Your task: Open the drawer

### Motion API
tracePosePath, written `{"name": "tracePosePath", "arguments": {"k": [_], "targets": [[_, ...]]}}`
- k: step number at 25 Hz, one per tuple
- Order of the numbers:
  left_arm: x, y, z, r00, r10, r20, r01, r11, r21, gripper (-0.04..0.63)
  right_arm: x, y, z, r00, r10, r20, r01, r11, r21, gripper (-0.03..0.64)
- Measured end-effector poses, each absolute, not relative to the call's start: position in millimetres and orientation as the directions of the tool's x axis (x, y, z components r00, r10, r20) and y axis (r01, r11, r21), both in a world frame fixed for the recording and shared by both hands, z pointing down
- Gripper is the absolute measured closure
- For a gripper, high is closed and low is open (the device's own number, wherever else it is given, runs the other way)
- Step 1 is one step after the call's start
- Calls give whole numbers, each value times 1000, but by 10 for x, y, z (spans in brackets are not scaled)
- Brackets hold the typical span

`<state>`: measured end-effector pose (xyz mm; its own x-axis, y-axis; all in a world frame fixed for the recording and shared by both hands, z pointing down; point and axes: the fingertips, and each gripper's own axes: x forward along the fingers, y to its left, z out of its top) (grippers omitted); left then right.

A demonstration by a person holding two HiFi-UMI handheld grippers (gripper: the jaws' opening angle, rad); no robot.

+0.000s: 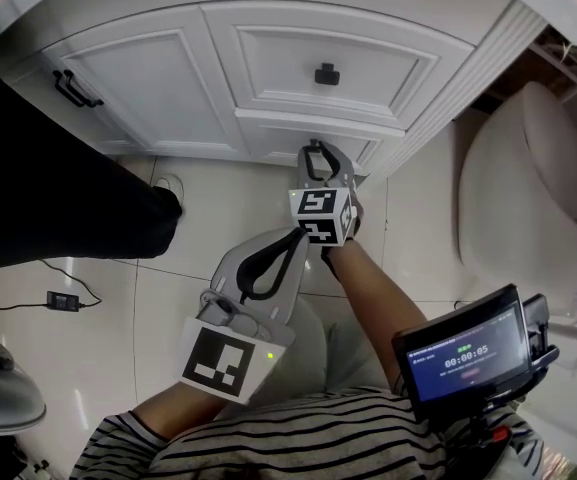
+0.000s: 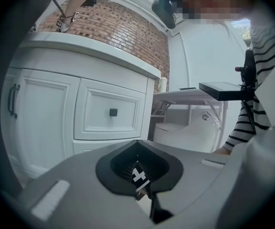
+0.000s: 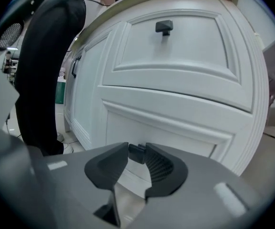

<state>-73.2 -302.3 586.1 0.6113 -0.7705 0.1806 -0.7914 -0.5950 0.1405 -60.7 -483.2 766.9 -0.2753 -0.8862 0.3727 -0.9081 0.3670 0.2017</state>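
Observation:
A white vanity has an upper drawer (image 1: 268,58) with a black knob (image 1: 326,73) and, under it, a lower drawer (image 3: 185,123). My right gripper (image 1: 315,150) reaches low to that lower drawer. In the right gripper view its jaws (image 3: 137,149) close on the lower drawer's small black knob (image 3: 137,153), which fills the gap between the pads. The lower drawer front sits flush. My left gripper (image 1: 296,234) hangs back above the floor tiles, behind the right one. Its jaws (image 2: 137,142) are shut and hold nothing. The upper knob (image 2: 113,111) shows ahead of it.
A cabinet door with a black bar handle (image 1: 76,90) is left of the drawers. A person in dark clothes (image 1: 48,188) stands at the left. A white toilet (image 1: 528,188) is at the right. A small screen (image 1: 463,353) sits by my right arm. A cable and adaptor (image 1: 63,300) lie on the floor.

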Motion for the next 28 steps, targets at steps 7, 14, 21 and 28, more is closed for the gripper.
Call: {"name": "tracePosePath", "arguments": {"k": [7,14,21,28], "targets": [[-743,-3012,5829,595,-786,171,-804,-579,137,578,-628,-4715,7698,-320,-871,372,-888,413,203,511],[-646,-2947,5771,598,-784,165,-801,-586,118,578,-673,-4208,7676,-365,-851,378,-860,463,212,517],[-617,-2801,5677,581,-800,152,-814,-571,105,578,-689,-3598,7825,-402,-820,408,-840,507,192,525],[-627,-2630,5594,552,-821,144,-834,-545,84,578,-757,-3202,7733,-449,-787,423,-818,552,160,531]]}}
